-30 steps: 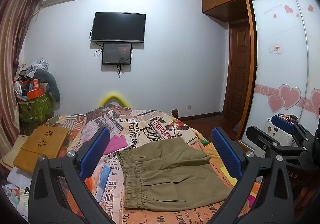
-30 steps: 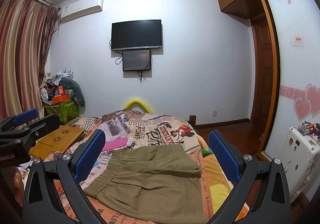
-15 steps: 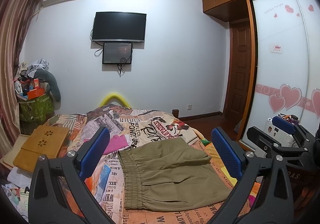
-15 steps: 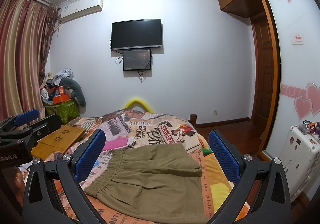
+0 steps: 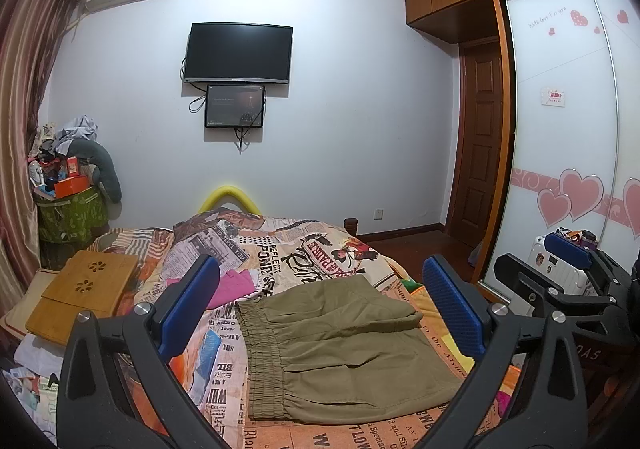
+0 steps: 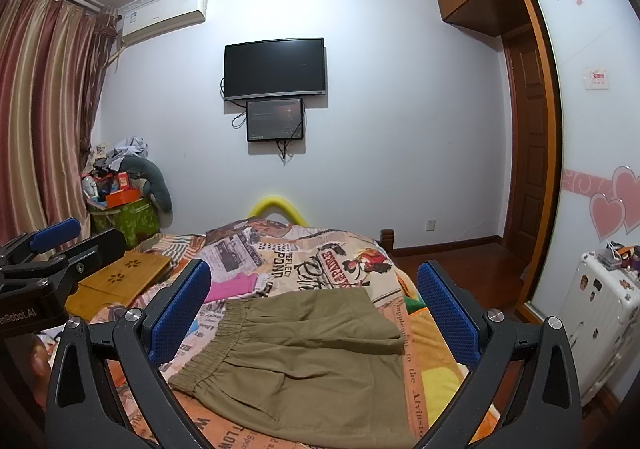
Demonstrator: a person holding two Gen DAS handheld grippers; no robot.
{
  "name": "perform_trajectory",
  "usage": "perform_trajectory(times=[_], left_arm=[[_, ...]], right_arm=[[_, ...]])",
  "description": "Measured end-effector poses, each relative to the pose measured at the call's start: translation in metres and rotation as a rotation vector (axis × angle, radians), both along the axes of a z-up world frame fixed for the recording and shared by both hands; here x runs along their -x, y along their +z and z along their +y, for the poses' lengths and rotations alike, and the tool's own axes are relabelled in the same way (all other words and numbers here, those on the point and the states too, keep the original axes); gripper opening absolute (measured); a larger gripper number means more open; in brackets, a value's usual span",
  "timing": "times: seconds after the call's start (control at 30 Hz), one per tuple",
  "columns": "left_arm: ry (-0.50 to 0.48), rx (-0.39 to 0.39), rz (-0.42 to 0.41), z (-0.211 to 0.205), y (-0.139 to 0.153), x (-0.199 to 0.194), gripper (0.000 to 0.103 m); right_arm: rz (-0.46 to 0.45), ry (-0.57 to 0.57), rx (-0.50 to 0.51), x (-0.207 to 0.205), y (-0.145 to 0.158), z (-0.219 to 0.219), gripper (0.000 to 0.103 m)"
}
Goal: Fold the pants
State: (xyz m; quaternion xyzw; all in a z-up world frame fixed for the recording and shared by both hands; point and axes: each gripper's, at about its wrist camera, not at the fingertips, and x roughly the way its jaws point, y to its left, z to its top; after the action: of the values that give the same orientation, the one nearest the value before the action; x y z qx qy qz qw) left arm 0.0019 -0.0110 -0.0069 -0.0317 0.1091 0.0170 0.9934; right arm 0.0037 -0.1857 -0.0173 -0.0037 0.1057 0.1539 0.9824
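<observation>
Olive-green pants lie folded into a compact rectangle on the bed, elastic waistband to the left. They also show in the right wrist view. My left gripper is open and empty, held above the near part of the pants, not touching them. My right gripper is open and empty, likewise above the pants. The right gripper shows at the right edge of the left wrist view; the left gripper shows at the left edge of the right wrist view.
The bed has a newspaper-print cover. A pink cloth lies left of the pants. A wooden lap desk sits at the bed's left. A white suitcase stands at the right by the wardrobe. A cluttered green bin is in the corner.
</observation>
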Motion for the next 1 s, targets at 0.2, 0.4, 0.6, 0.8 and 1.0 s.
perform_trajectory(times=[0.2, 0.4, 0.6, 0.8, 1.0], left_arm=[[-0.001, -0.001, 0.001, -0.0001, 0.0001, -0.0002, 0.103], [-0.001, -0.001, 0.002, 0.0007, -0.0012, -0.0001, 0.103], [-0.002, 0.000, 0.003, 0.0008, -0.0008, -0.0005, 0.103], [-0.004, 0.002, 0.003, 0.0008, -0.0014, -0.0012, 0.103], [-0.008, 0.004, 0.004, 0.0014, -0.0019, -0.0031, 0.103]], right_arm=[[0.000, 0.002, 0.000, -0.0002, -0.0003, -0.0006, 0.103], [0.000, 0.008, 0.001, 0.0015, -0.0002, -0.0005, 0.103], [0.001, 0.008, 0.001, 0.0017, 0.0000, -0.0008, 0.103], [0.000, 0.007, 0.003, 0.0017, -0.0002, -0.0010, 0.103], [0.001, 0.007, 0.000, 0.0012, -0.0005, -0.0015, 0.103]])
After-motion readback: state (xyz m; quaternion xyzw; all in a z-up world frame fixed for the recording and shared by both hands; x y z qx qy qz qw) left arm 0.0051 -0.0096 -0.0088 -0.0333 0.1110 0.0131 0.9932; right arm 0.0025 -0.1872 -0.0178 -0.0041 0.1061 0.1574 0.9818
